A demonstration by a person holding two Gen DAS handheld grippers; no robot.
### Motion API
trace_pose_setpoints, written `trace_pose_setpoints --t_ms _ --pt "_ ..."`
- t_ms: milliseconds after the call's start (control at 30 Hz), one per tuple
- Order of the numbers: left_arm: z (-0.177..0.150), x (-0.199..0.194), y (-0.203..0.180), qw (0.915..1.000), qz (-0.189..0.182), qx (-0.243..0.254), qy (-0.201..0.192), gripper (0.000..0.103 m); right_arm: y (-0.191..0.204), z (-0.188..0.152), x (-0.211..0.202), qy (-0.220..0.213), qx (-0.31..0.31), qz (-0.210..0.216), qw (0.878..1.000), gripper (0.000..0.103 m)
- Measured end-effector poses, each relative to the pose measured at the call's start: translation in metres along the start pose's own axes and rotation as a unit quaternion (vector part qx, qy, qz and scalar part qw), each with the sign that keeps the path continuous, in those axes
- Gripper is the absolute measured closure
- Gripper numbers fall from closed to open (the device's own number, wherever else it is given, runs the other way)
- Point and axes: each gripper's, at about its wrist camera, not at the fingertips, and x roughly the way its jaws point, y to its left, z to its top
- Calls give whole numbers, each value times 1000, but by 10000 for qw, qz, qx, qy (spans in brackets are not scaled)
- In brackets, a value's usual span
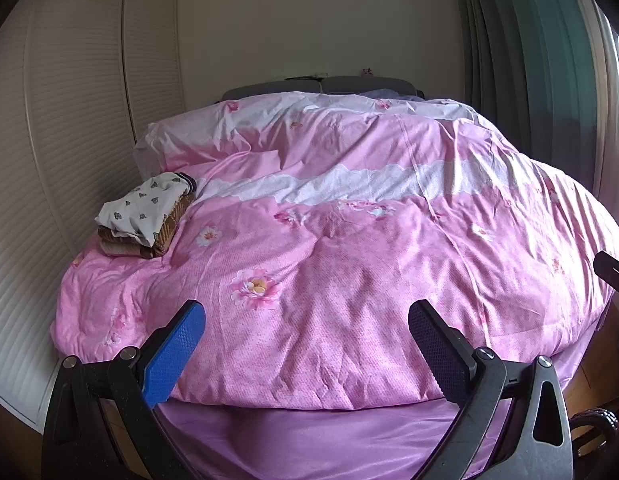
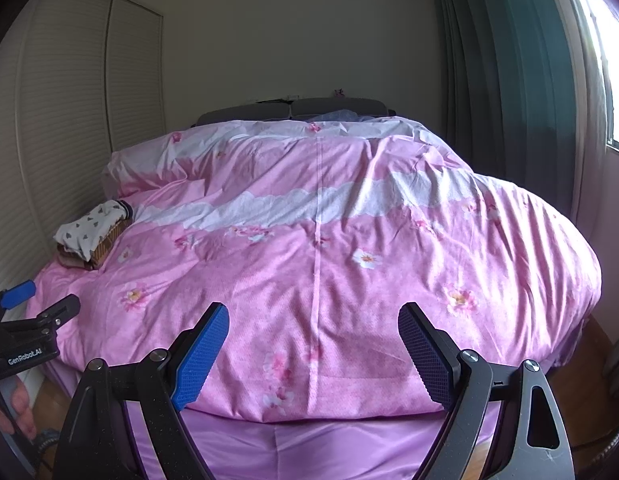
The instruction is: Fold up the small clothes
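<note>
A small stack of folded clothes [image 1: 143,216] lies on the left side of the bed, a white patterned piece on top of brown ones; the right wrist view shows the stack [image 2: 91,236] too. My left gripper [image 1: 305,312] hovers open over the foot of the pink floral duvet [image 1: 349,248], nothing between its blue pads. My right gripper [image 2: 313,316] is open as well, above the same duvet [image 2: 329,240] edge, with empty jaws. The left gripper [image 2: 37,300] also appears at the left edge of the right wrist view, still open. Both stand well away from the clothes stack.
White louvred wardrobe doors [image 1: 69,120] run along the left of the bed. Dark green curtains [image 2: 509,60] and a bright window [image 2: 605,60] are on the right. A grey headboard [image 1: 321,84] is at the far end. Wooden floor shows below the bed's foot.
</note>
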Motion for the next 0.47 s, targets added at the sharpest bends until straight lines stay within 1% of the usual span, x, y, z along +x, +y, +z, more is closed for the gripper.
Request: trace_pose_setpoints --t_ms 467 --pt "1 -1 -4 10000 2 27 -1 0 -1 1 0 10 -2 14 10000 16"
